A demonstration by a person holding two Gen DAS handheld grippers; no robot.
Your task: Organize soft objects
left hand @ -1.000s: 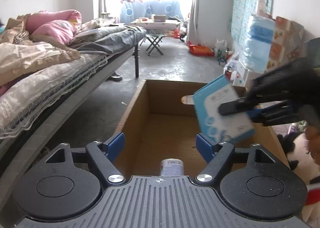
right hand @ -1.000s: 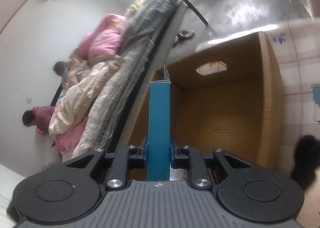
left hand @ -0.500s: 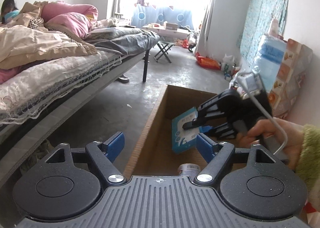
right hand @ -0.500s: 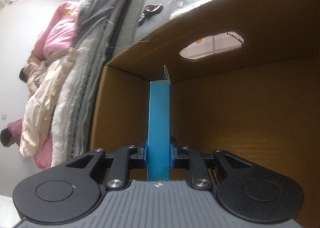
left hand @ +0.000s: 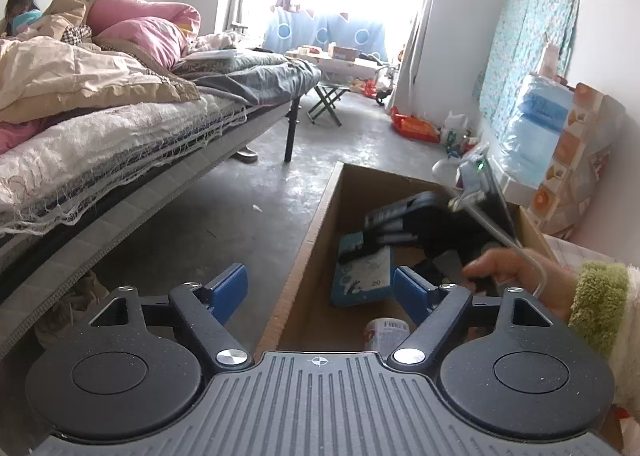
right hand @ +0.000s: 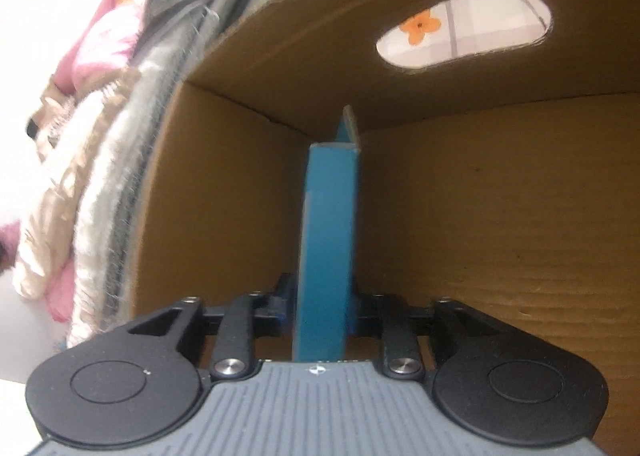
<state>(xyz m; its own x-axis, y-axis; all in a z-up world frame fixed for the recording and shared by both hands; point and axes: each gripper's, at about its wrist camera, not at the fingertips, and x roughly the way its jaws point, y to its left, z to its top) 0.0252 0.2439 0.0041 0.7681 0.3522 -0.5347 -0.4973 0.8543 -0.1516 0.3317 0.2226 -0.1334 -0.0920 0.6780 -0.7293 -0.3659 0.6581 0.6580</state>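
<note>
A flat blue carton [right hand: 328, 236] stands on edge inside the open cardboard box [right hand: 480, 216], between the jaws of my right gripper [right hand: 320, 308]. Those jaws are opening, and the pads no longer press the carton's sides. The left wrist view shows the same carton [left hand: 362, 280] low in the cardboard box [left hand: 304, 268], under the black right gripper [left hand: 368, 234]. A hand [left hand: 516, 268] in a green fuzzy sleeve holds that gripper. My left gripper [left hand: 318, 286] is open and empty over the box's left rim.
A small white labelled jar [left hand: 386, 330] lies in the box's near end. A bed [left hand: 120, 128] piled with quilts runs along the left, with a person [left hand: 18, 12] at its far end. Bottled-water packs [left hand: 536, 112] and a patterned mat stand at the right wall. A folding stool [left hand: 328, 104] stands farther back.
My right gripper went down into the cardboard box with the blue carton, and its jaws have spread off it. The left gripper drifted left, so the box now sits right of centre.
</note>
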